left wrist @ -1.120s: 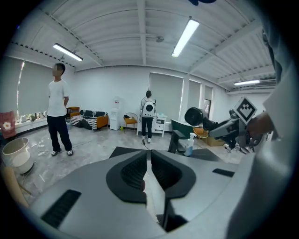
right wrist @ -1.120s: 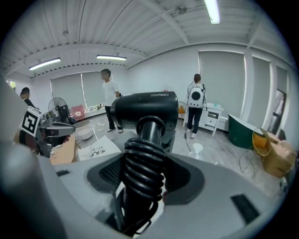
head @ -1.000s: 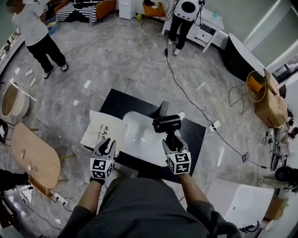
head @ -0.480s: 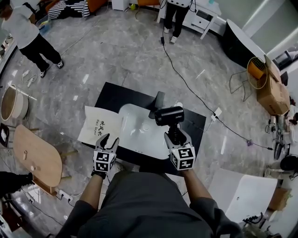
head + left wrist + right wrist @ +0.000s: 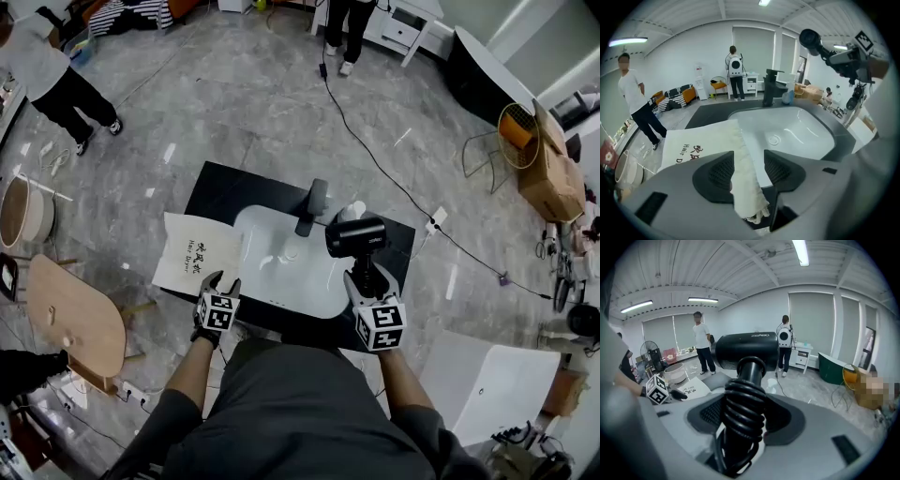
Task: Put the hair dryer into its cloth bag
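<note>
The cream cloth bag (image 5: 197, 253) with dark lettering lies flat on the counter's left end, partly over the edge. My left gripper (image 5: 218, 286) is down at its near corner. Its jaws have just been opening, and the bag's ruffled edge (image 5: 743, 173) lies loosely between them in the left gripper view (image 5: 747, 171), not pinched. The black hair dryer (image 5: 356, 234) is held upright above the sink's right side. My right gripper (image 5: 372, 278) is shut on its handle, which has the cord coiled round it (image 5: 743, 404), barrel (image 5: 747, 350) on top.
A white sink basin (image 5: 300, 281) is set into a black counter (image 5: 216, 192), with a dark faucet (image 5: 314, 202) behind it. A wooden table (image 5: 70, 314) stands to the left, a white board (image 5: 487, 389) to the lower right. Two people stand at the far end; a cable (image 5: 375, 159) crosses the floor.
My left gripper has dropped onto the bag's near corner and its jaws stand wider. The right gripper has carried the hair dryer a little to the right.
</note>
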The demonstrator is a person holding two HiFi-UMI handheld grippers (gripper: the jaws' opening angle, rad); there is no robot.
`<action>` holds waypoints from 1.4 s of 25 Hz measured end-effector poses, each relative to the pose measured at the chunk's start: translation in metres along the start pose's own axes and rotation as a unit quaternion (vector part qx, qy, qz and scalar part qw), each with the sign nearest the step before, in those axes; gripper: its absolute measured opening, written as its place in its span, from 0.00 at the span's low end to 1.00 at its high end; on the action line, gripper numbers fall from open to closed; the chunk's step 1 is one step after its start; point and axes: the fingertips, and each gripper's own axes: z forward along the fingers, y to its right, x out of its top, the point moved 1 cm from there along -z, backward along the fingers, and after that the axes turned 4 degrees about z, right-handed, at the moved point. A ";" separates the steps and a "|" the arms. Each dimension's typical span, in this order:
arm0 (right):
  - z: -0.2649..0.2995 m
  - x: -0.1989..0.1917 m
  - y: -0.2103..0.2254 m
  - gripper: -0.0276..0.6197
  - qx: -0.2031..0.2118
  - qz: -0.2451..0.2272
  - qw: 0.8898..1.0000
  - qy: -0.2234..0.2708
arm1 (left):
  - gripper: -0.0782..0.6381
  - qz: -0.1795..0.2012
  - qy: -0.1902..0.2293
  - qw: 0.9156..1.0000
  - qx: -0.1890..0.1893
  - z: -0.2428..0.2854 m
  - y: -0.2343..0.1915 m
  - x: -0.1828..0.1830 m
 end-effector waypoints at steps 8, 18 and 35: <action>-0.006 -0.010 0.017 0.41 -0.012 0.013 1.000 -0.005 | 0.39 0.038 -0.069 0.997 0.019 0.031 0.005 -0.028; -0.007 -0.019 0.022 0.41 -0.012 0.013 1.000 -0.017 | 0.19 0.026 -0.084 0.995 0.045 0.033 -0.004 -0.042; 0.016 -0.020 -0.011 0.41 0.054 -0.042 0.997 -0.036 | 0.15 -0.050 0.067 0.993 0.080 -0.039 -0.037 0.018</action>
